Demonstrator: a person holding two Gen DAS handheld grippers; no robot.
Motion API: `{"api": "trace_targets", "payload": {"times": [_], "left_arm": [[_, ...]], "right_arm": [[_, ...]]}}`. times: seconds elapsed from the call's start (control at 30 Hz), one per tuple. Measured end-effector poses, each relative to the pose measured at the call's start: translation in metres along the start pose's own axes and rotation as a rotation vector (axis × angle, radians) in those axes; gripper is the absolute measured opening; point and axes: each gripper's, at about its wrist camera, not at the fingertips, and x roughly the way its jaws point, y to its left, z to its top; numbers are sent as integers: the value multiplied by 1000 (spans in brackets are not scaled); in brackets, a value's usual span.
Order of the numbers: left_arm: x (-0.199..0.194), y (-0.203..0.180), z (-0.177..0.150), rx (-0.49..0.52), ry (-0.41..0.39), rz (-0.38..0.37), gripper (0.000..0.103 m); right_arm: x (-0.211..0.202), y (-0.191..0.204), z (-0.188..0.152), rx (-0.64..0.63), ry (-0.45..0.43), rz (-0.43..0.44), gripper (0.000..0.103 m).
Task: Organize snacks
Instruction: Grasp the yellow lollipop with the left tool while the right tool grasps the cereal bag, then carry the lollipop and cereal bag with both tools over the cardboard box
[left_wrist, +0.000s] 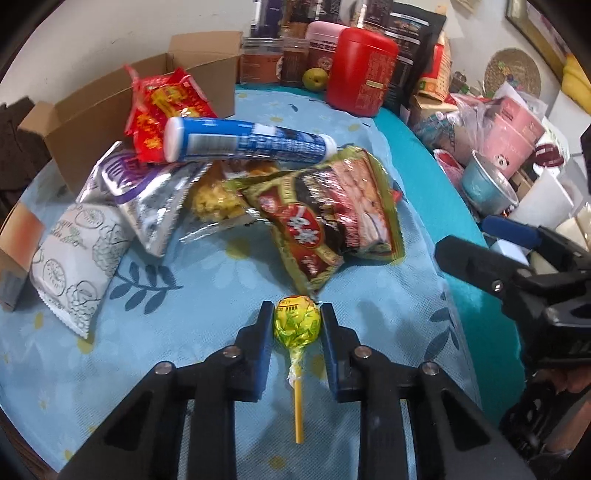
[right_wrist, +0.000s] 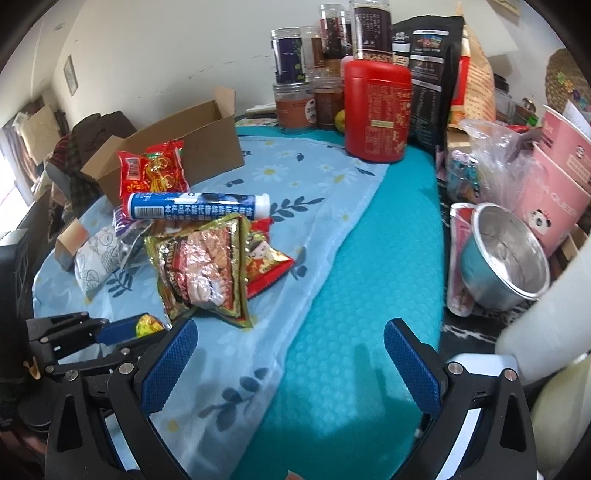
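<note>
A lollipop (left_wrist: 296, 320) in a yellow-green wrapper lies on the flowered blue cloth (left_wrist: 184, 295), stick pointing toward me. My left gripper (left_wrist: 295, 314) is shut on its head, one blue pad on each side. Just beyond it is a pile of snacks: a green-brown packet (left_wrist: 332, 218), a blue-white tube (left_wrist: 251, 142), a red packet (left_wrist: 166, 110), a silver-purple packet (left_wrist: 147, 192) and a white packet (left_wrist: 77, 262). An open cardboard box (left_wrist: 92, 110) stands behind the pile. My right gripper (right_wrist: 291, 332) hangs open over the teal mat (right_wrist: 362, 280) with nothing between its fingers.
A red canister (right_wrist: 376, 110), several jars (right_wrist: 295, 103) and dark bags (right_wrist: 436, 74) line the back. On the right are a metal bowl (right_wrist: 506, 254), pink boxes (right_wrist: 554, 184) and plastic bags. A small cardboard box (left_wrist: 14, 258) sits at the left edge.
</note>
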Motion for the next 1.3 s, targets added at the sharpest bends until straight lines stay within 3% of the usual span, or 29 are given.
{"api": "trace_targets", "payload": {"times": [0.23, 0.4, 0.83, 0.87, 0.93, 1.03, 1.3], "left_arm": [[-22, 30, 7, -65, -36, -23, 24], [-40, 45, 9, -70, -111, 20, 24], [-42, 74, 1, -134, -120, 24, 24], [-42, 75, 1, -138, -119, 26, 24], [-42, 77, 0, -146, -116, 27, 24], [-41, 78, -1, -151, -113, 26, 24], [-43, 72, 0, -129, -111, 6, 24]], "right_arm": [[15, 28, 10, -57, 7, 39, 103], [30, 47, 20, -82, 7, 36, 103], [72, 82, 28, -171, 66, -31, 102], [72, 82, 27, -167, 65, -29, 99], [71, 80, 27, -155, 59, -38, 79], [68, 75, 25, -122, 53, -10, 62], [55, 69, 15, -96, 54, 12, 56]]}}
